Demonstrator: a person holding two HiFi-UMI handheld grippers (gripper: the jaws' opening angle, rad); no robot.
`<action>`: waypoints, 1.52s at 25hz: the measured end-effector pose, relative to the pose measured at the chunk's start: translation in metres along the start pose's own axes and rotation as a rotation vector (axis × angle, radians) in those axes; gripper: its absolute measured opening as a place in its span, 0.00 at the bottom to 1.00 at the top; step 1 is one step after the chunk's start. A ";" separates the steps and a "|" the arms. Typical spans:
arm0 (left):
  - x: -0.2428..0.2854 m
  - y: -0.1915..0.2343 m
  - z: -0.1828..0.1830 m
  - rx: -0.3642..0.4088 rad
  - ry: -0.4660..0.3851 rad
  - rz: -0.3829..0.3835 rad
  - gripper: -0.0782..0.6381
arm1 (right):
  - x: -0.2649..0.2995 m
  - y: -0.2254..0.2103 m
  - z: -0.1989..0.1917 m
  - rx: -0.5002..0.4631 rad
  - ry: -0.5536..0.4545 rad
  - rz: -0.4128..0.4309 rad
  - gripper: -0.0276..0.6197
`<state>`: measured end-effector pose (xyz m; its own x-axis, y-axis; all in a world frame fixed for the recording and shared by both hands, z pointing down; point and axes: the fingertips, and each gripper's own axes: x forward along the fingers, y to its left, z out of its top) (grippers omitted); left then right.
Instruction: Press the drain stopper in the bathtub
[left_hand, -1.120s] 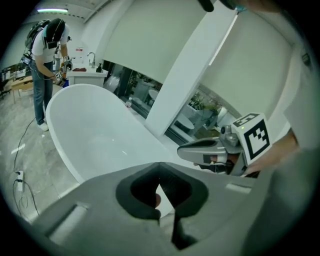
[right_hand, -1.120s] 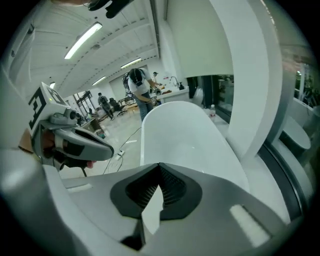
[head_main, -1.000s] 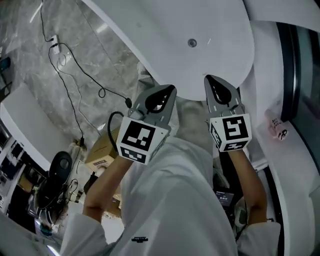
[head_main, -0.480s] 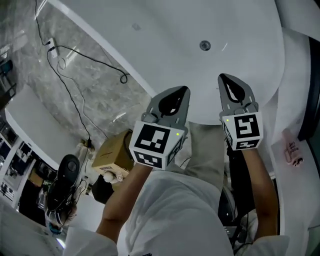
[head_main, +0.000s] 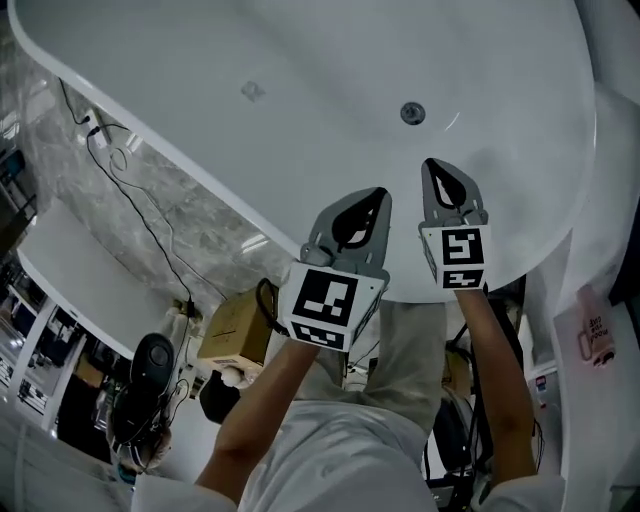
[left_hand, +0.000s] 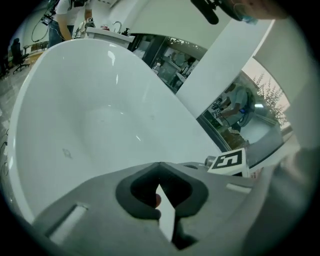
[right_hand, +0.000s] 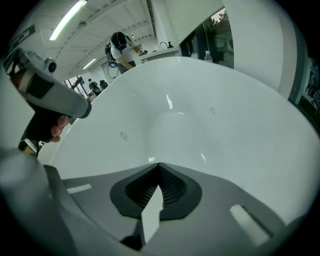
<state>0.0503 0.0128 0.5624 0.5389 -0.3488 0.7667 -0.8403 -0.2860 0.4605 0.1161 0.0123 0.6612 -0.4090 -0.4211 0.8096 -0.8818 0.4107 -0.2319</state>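
Observation:
The white bathtub (head_main: 200, 130) fills the top of the head view. Its round metal drain stopper (head_main: 412, 112) sits on the tub floor at upper right. My right gripper (head_main: 437, 166) is shut and empty, its tip over the tub's inside a short way below the stopper and clear of it. My left gripper (head_main: 366, 196) is also shut and empty, lower and to the left, just past the near rim. The left gripper (left_hand: 160, 164) and the right gripper (right_hand: 159, 165) each look into the bare tub basin with jaws closed tip to tip.
A small faint fitting (head_main: 252, 91) marks the tub wall at left. Outside the tub lie a marble floor with black cables (head_main: 140, 215), a cardboard box (head_main: 236, 332) and a white ledge (head_main: 70, 280). A person (right_hand: 120, 47) stands beyond the tub's far end.
The view has swung over the tub, which now fills the top. Both grippers have moved forward from the near rim to above the tub's inside. They stay shut.

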 end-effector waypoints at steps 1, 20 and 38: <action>0.010 0.002 -0.002 0.006 0.004 -0.002 0.11 | 0.011 -0.004 -0.007 0.002 0.008 -0.003 0.05; 0.147 0.053 -0.078 0.038 0.117 -0.020 0.11 | 0.155 -0.063 -0.105 0.073 0.133 -0.080 0.05; 0.212 0.108 -0.130 -0.007 0.187 -0.013 0.11 | 0.262 -0.082 -0.184 0.123 0.304 -0.062 0.05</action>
<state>0.0664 0.0238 0.8324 0.5298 -0.1734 0.8302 -0.8343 -0.2827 0.4733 0.1246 0.0173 0.9917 -0.2815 -0.1737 0.9437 -0.9321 0.2833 -0.2259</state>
